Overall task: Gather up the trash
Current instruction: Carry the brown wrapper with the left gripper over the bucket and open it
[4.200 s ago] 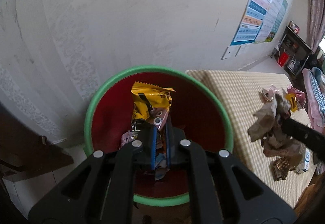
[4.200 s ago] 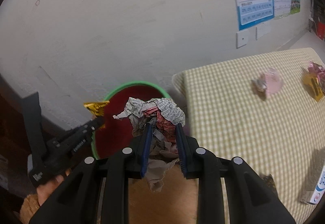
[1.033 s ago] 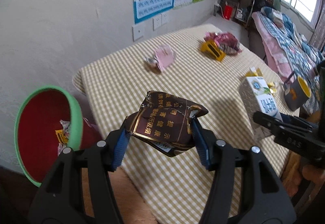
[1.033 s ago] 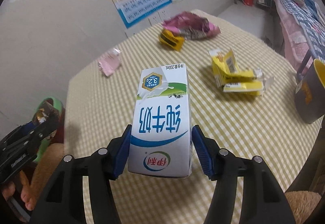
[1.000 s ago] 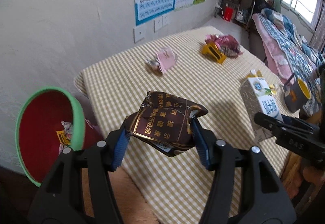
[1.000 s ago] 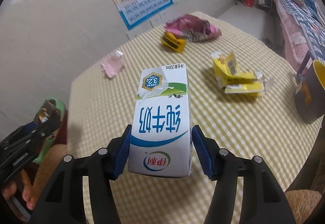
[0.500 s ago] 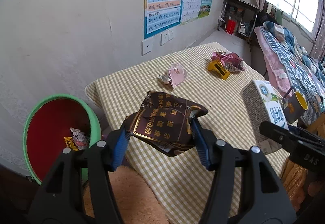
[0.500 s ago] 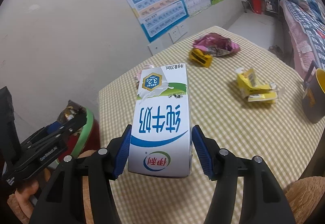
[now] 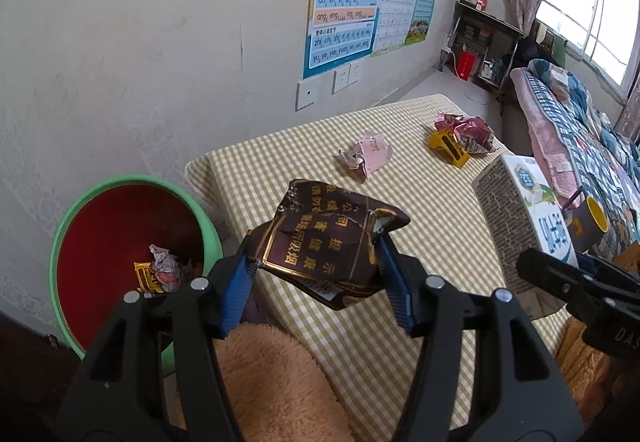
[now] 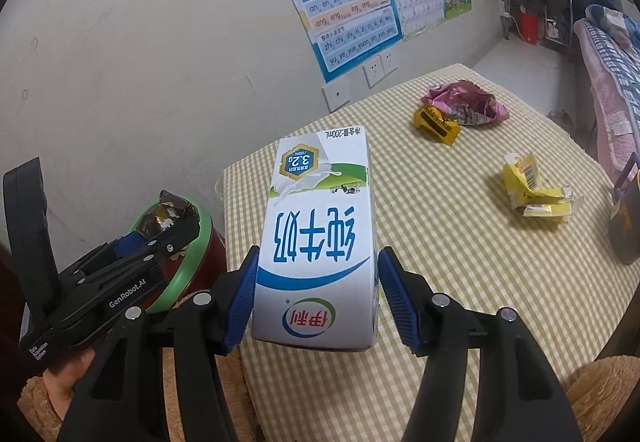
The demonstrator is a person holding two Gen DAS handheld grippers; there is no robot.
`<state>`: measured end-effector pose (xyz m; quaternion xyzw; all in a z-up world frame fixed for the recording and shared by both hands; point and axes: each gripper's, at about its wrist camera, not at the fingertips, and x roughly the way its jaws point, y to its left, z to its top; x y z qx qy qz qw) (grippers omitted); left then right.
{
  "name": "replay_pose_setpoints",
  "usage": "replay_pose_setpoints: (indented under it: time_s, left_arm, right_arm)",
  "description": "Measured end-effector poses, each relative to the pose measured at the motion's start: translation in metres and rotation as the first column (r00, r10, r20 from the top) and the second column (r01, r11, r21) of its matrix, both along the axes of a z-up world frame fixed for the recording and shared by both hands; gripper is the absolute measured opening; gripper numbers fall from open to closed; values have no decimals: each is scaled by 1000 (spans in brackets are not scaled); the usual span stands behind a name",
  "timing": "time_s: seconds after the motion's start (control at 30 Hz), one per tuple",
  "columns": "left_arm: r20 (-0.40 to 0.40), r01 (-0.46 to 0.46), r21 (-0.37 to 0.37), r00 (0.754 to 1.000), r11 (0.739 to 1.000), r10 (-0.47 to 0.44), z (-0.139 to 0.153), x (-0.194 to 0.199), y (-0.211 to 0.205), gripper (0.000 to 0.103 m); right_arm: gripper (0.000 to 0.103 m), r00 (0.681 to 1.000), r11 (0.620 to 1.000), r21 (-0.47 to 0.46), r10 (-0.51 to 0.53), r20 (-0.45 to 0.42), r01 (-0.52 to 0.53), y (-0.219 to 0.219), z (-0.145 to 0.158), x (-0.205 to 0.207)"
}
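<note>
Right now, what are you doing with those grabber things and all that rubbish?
A person is tidying rubbish off the checked table with a grabber in each hand. The left gripper is clamped on a crumpled brown wrapper, and the right gripper is clamped on a white milk carton. Both are held above the table near the green bin, which already has some scraps inside. A pink wrapper, a purple bag and yellow packets are left on the table.

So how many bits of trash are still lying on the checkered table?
4. A pink wrapper lies nearest the wall, a yellow packet touches a crumpled magenta bag at the far end, and a torn yellow carton lies toward the right edge. More may hide behind the held milk carton.
</note>
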<state>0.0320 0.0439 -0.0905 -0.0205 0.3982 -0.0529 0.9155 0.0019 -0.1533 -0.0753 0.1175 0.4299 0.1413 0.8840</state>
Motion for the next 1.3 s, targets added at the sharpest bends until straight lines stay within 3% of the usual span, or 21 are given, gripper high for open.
replay_pose_setpoints:
  time_s: [0.83,1.3]
  left_arm:
    - [-38,20,50,999,999,-18,-14,4,-10,56]
    - [-18,-31,61,999,998,32,-9,2,7,56]
  right_arm:
    - [58,999,998,59,-32,-17,33,-18,-5,-5]
    - [58,1000,998,57,-8,-11,8,-7,-3,-9]
